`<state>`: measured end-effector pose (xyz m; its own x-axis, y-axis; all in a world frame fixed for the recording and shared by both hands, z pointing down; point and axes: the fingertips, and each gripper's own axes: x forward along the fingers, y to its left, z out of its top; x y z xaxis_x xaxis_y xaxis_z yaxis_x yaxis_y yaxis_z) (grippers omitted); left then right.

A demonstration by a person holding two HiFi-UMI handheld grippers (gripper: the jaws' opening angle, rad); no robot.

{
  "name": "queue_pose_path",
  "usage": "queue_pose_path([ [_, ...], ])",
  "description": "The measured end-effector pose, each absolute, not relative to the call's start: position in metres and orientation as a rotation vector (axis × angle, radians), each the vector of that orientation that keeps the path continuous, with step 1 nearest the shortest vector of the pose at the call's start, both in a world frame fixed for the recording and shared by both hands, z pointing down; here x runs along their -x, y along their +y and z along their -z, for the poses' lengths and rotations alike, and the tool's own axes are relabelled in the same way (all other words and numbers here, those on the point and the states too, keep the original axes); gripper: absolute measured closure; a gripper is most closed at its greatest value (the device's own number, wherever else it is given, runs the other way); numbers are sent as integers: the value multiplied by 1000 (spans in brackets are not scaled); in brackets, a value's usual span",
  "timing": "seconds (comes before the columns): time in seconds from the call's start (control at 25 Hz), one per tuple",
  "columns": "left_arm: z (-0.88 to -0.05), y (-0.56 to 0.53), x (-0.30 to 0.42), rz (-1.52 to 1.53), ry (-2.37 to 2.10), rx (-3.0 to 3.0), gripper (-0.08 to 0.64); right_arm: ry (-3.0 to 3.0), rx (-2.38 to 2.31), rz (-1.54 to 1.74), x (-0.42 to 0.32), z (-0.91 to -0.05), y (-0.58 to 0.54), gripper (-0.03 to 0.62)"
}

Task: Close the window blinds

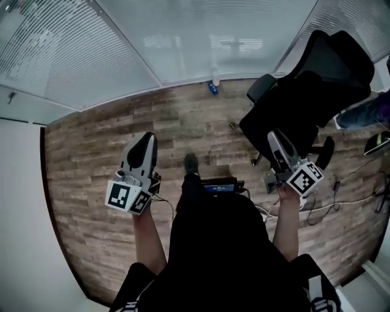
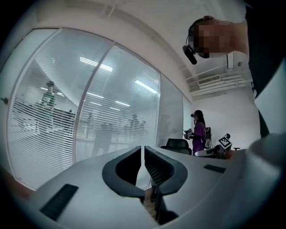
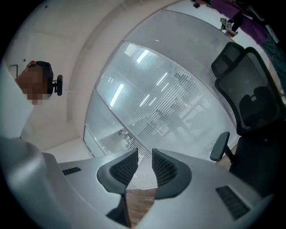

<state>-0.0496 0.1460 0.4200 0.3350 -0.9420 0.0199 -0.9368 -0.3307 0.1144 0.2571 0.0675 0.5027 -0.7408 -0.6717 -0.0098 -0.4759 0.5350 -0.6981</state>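
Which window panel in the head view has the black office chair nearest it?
The right-hand panel: the chair stands before it, away from the middle panel and the left panel.

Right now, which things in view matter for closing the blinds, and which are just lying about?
For the job: window blinds, left gripper, right gripper.
Lying about: black office chair, small blue item by the glass, floor cables.
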Motion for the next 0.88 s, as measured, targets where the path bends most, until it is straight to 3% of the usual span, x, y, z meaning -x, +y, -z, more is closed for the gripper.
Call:
queue_pose_path([
  [0.6,-406,176,31,78,-1742,-2511,541,2423,884,1004,-265,-498,83,500],
  [0.88,-431,177,62,228,-1615,-2468,541,2417,1006,1020,-250,-510,114,559],
])
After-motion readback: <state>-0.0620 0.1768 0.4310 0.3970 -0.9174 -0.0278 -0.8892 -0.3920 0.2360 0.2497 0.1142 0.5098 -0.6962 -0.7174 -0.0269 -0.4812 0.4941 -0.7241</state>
